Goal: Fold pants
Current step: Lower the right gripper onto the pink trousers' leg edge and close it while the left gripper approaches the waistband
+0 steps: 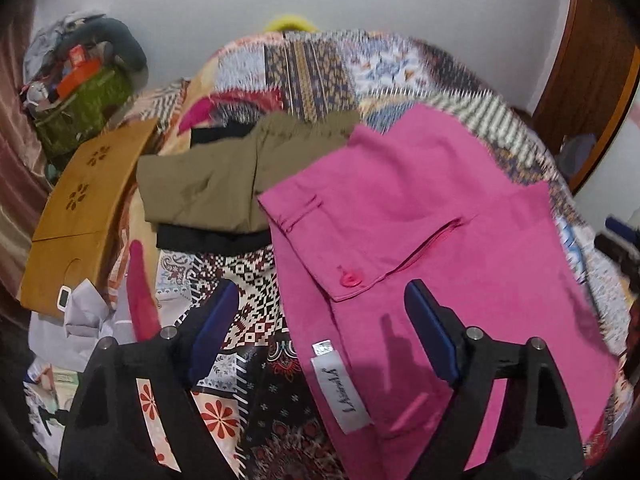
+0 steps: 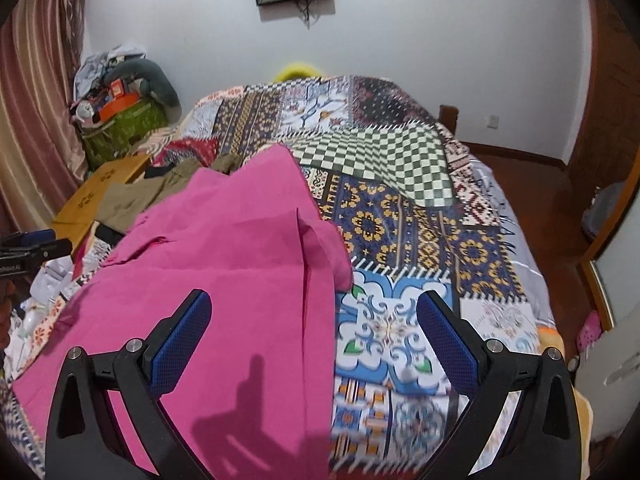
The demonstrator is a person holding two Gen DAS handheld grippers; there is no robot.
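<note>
Pants point(image 1: 420, 216) in bright pink lie spread on the patchwork bedspread point(image 2: 420, 216), waistband end toward the left gripper point(image 1: 320, 328), with the pink button point(image 1: 351, 280) and a white brand label point(image 1: 344, 392) showing at the open fly. The cloth is only roughly flat: in the right wrist view a fold of it rises into a loose hump near the far edge, so it looks as though the garment has been laid out but not yet smoothed or doubled over. Both tools hang above it with nothing between the pads. The left gripper has its fingers wide apart, one over the bedspread and one over the pink fabric, straddling the waistband edge, probably to take that edge. The right gripper point(image 2: 314, 336) is likewise spread, its left finger over the pants and its right finger over the bare quilt, lined up with the long side seam. Behind the pants, a stack of folded garments, olive trousers point(image 1: 200, 184) on top of something black, sits beside a mustard-yellow board point(image 1: 80, 208), likely the pile for finished pieces. The pink pair lies just beside that stack, apparently overlapping its corner.
</note>
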